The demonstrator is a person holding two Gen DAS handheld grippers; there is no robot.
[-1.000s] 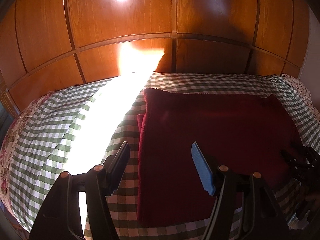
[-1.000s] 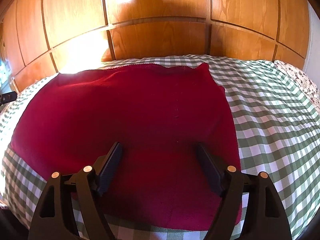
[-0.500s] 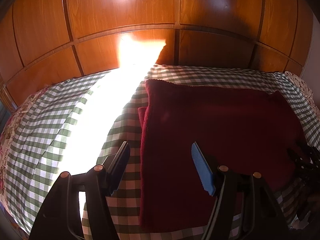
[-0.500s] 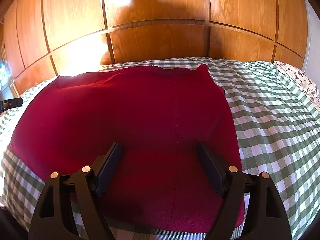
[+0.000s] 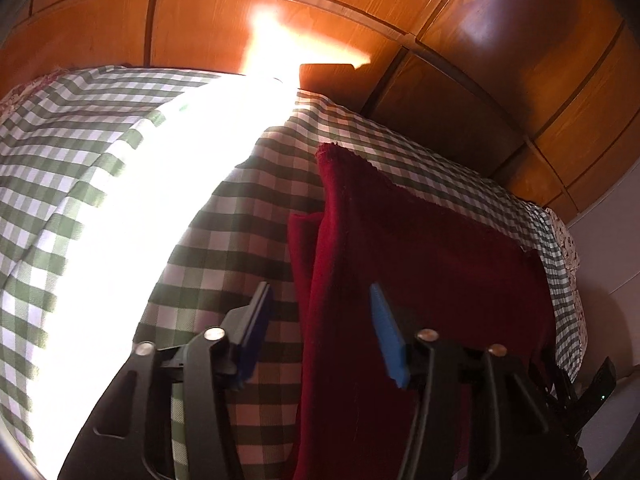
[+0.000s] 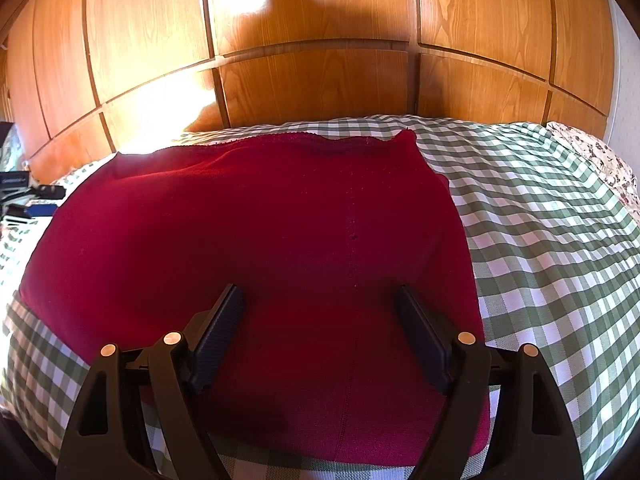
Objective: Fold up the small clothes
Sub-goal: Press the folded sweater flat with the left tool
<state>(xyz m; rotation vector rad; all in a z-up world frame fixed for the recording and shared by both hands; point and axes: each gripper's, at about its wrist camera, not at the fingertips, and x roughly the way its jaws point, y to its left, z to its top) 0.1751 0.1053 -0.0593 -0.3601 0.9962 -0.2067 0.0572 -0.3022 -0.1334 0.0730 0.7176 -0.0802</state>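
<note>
A dark red garment (image 6: 280,240) lies flat on the green-and-white checked bedspread (image 6: 552,248). It also shows in the left wrist view (image 5: 420,280), folded, with a second layer sticking out at its left edge. My right gripper (image 6: 320,300) is open and empty, low over the garment's near part. My left gripper (image 5: 318,300) is open and empty, tilted, straddling the garment's left edge: its left finger is over the bedspread (image 5: 224,240), its right finger over the red cloth.
A wooden panelled headboard (image 6: 320,80) rises behind the bed. A bright sun patch (image 5: 120,240) washes out the bedspread's left side. Floral bedding (image 6: 600,152) shows at the far right edge. The left gripper (image 6: 28,200) appears at the far left of the right wrist view.
My left gripper has rolled and moved closer to the garment's left edge, so its view is tilted. My right gripper has barely moved. Both stay open.
</note>
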